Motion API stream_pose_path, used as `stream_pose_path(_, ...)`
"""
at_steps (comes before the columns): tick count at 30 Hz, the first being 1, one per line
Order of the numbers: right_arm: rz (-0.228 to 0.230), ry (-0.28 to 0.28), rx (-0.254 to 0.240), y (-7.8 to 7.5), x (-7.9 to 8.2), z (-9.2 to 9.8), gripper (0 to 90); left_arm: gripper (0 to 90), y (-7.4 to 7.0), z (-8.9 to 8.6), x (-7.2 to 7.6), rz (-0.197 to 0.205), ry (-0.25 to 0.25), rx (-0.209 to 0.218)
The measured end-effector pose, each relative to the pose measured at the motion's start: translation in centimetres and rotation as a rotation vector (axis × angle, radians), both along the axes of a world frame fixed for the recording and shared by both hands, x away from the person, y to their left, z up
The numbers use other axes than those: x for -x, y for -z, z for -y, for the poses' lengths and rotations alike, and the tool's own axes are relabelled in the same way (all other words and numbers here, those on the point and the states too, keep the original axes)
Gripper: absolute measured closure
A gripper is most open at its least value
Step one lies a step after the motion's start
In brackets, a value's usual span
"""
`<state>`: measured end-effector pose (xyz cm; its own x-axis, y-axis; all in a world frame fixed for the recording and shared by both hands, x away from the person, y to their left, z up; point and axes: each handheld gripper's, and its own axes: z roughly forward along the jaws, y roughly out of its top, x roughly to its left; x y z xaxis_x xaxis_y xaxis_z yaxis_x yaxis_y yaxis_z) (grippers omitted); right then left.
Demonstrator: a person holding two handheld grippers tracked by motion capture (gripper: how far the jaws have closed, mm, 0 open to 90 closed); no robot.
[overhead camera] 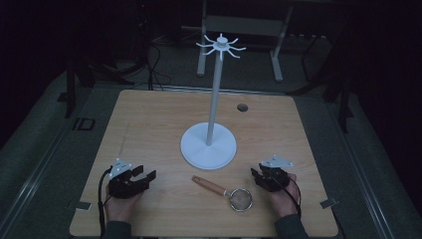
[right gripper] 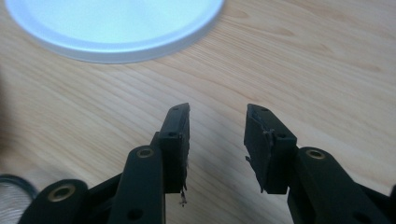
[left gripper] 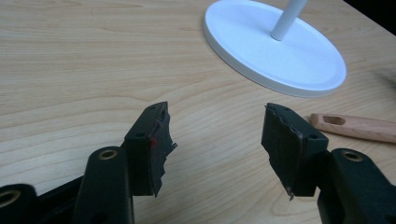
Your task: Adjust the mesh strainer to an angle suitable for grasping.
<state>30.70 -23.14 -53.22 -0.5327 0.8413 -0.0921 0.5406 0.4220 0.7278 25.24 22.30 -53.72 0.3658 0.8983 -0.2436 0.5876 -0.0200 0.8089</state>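
A white stand point(overhead camera: 209, 146) with a round base, a tall pole and several hooks at its top point(overhead camera: 220, 46) rises at the table's middle. A small metal strainer with a wooden handle point(overhead camera: 211, 185) lies in front of the base, its mesh bowl point(overhead camera: 241, 199) toward the right. My left gripper point(overhead camera: 144, 178) rests near the front left, open and empty; its view has the stand's base point(left gripper: 275, 46) and the strainer's handle point(left gripper: 355, 127) beyond the jaws. My right gripper point(overhead camera: 256, 174) sits just right of the mesh bowl, jaws apart with nothing between them point(right gripper: 217, 140).
The wooden table point(overhead camera: 149, 129) has a dark round hole point(overhead camera: 242, 107) at its back right and small clips at its front corners. The floor around is dark, with a metal frame point(overhead camera: 239, 30) and cables behind the table.
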Motion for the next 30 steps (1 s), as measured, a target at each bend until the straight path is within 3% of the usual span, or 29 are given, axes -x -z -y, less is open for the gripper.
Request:
stream_pose_path(14,-0.105,-0.149,0.102,-1.7,-0.7,-3.0,55.6,44.9,0.2,-0.3,-0.1,-0.014,-0.016,-0.007)
stream_pose_path(30,-0.161,-0.295,0.217,-2.5,-0.7,-6.3,58.4,45.7,0.3,-0.2,-0.1,-0.024,-0.018,-0.014)
